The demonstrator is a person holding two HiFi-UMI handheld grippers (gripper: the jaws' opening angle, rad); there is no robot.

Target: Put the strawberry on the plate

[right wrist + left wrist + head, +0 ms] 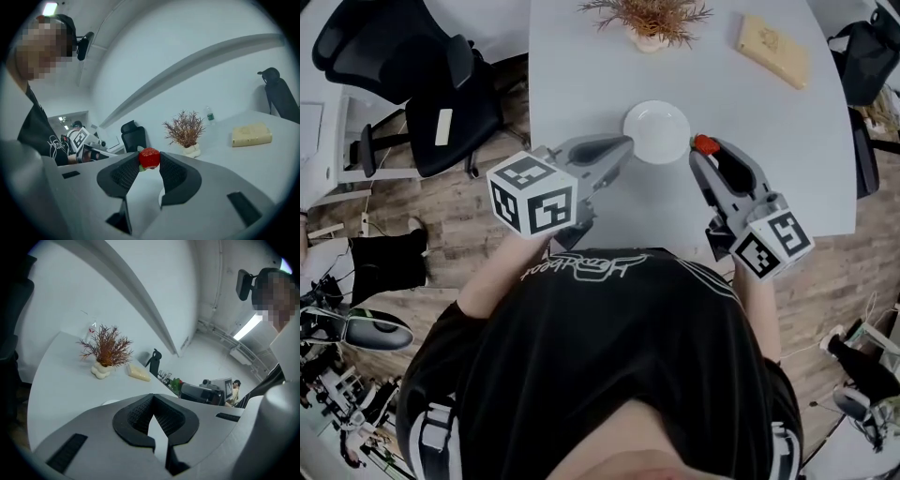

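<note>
In the head view, I see the white plate (656, 131) near the front edge of the grey table (806, 159). My right gripper (703, 150) reaches in from the plate's right, and the red strawberry (705, 144) sits at its tip, just beside the plate's right rim rather than over it. My left gripper (623, 146) points at the plate's left rim, its tip close to the edge. A dried plant (649, 19) and a wooden block (773, 47) stand at the far side, well apart from the plate.

In the left gripper view, the left gripper (152, 398) has its two black pads meeting at the tips with nothing caught between them. Beyond them are the plant (107, 350) and the block (138, 372).

In the right gripper view, the right gripper (149, 161) is clamped on the strawberry (149, 158), which is pinched at the very tips of both pads. The plant (185, 129) and the block (251, 134) lie further off on the table.
</note>
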